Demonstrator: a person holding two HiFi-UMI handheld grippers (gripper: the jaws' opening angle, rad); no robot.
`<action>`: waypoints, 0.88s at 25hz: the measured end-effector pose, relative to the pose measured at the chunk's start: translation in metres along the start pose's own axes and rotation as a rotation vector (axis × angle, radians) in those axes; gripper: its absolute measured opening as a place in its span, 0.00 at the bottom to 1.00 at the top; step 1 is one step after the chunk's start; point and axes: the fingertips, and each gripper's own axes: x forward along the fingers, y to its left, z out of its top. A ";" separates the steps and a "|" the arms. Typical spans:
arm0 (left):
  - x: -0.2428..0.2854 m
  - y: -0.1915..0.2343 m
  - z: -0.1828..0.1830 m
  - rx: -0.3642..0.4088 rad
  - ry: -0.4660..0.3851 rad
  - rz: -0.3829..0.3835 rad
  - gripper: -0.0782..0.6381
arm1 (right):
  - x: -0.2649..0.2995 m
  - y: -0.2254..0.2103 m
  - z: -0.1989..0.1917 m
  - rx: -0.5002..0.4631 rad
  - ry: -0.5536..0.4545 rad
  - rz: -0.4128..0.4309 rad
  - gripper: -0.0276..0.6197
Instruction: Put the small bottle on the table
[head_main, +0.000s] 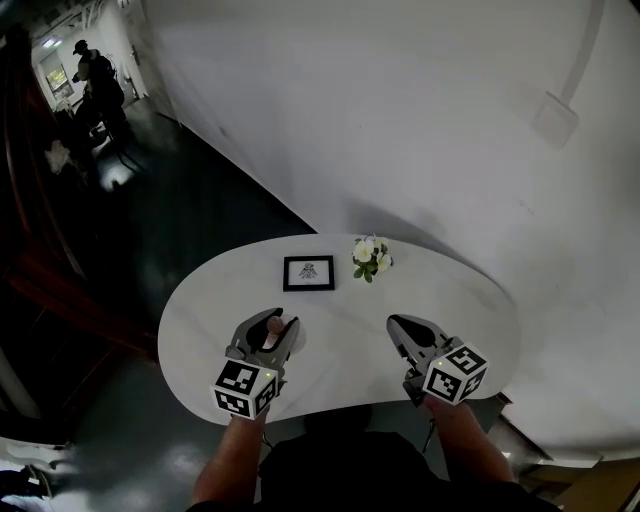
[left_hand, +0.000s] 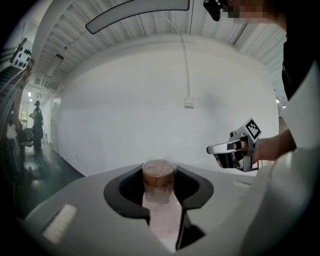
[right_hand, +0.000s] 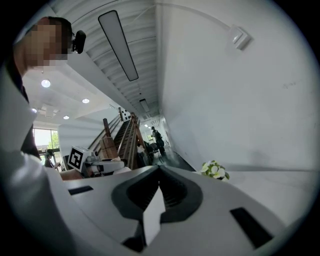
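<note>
The small bottle (head_main: 273, 331) has a clear body and a brownish top. My left gripper (head_main: 276, 321) is shut on it over the front left of the white table (head_main: 330, 330). In the left gripper view the bottle (left_hand: 159, 181) stands upright between the jaws of the left gripper (left_hand: 159, 171), its top toward the wall. Whether the bottle touches the tabletop I cannot tell. My right gripper (head_main: 395, 323) hovers over the table's front right, shut and empty. In its own view the right gripper (right_hand: 159, 171) has its jaws pressed together.
A small black-framed picture (head_main: 308, 273) and a little bunch of white flowers (head_main: 371, 257) stand at the table's far side. A white wall rises behind the table. Dark floor and a staircase lie to the left, with a person (head_main: 92, 75) far off.
</note>
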 end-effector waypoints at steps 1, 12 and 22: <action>-0.003 0.003 -0.005 -0.002 0.007 -0.005 0.30 | 0.004 0.006 0.000 -0.002 0.003 -0.004 0.06; -0.003 0.016 -0.045 -0.016 0.075 -0.069 0.30 | 0.016 0.029 -0.015 0.004 0.045 -0.042 0.06; 0.056 0.006 -0.071 -0.049 0.164 -0.109 0.30 | 0.027 -0.009 -0.035 0.033 0.085 -0.048 0.06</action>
